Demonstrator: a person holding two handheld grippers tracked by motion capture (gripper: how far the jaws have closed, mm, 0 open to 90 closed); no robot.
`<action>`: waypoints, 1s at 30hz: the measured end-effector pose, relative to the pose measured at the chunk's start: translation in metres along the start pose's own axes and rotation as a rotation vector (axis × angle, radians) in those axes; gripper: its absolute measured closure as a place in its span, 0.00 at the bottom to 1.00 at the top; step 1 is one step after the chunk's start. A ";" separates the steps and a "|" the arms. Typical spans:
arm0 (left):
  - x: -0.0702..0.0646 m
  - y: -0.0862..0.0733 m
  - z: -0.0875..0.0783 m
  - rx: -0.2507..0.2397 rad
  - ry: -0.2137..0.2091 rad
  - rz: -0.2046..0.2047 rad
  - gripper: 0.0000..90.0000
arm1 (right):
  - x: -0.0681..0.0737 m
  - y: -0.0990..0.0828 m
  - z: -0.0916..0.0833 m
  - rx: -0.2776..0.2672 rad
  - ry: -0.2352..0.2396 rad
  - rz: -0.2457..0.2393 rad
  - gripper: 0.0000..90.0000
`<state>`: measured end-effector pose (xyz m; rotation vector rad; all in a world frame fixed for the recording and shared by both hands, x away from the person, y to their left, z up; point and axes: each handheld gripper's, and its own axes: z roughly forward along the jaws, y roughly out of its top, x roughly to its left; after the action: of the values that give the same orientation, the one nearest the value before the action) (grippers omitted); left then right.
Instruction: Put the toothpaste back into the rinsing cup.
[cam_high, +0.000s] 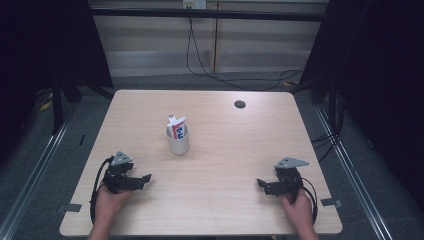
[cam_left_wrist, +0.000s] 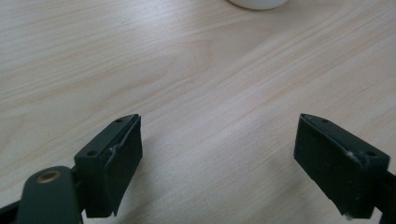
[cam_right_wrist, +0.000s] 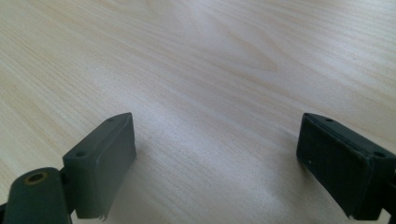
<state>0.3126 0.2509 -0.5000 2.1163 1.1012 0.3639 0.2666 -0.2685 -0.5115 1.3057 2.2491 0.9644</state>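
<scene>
Two hands come in over the table's near edge, forearms cut off by the frame bottom. Left hand (cam_high: 111, 200) holds the left gripper (cam_high: 146, 178) near the near-left corner; right hand (cam_high: 298, 206) holds the right gripper (cam_high: 261, 184) near the near-right corner. Both grippers sit low over the table (cam_high: 230, 150), tips pointing inward toward each other, well apart. Left gripper (cam_left_wrist: 219, 140) jaws spread wide, only bare wood between them. Right gripper (cam_right_wrist: 217, 140) jaws likewise spread, nothing between. Whether the jaws touch the wood is hard to tell.

Cup (cam_high: 178, 140), white, stands upright around the table's middle, slightly left of centre, closer to the left gripper, clear of both. In the left gripper view just the cup (cam_left_wrist: 258, 3) base shows, cut by the top edge. A tube (cam_high: 177, 127) with red-blue print stands in the cup, leaning; print too small to read. Something white behind the tube is partly hidden, unclear what.

Dark round hole (cam_high: 240, 104) near the far-right corner. Cables on the floor beyond the far edge.
</scene>
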 end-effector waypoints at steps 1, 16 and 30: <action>0.000 -0.001 0.000 -0.003 -0.001 -0.004 0.17 | 0.000 0.000 0.000 0.001 0.000 0.001 0.13; 0.000 -0.007 0.000 0.001 0.022 0.016 0.17 | 0.000 0.000 0.000 -0.001 -0.001 -0.001 0.13; -0.002 -0.012 0.001 -0.023 0.039 0.037 0.12 | 0.000 0.000 0.000 -0.001 -0.001 -0.002 0.13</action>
<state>0.3048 0.2530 -0.5094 2.1197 1.0763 0.4355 0.2666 -0.2686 -0.5116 1.3030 2.2484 0.9642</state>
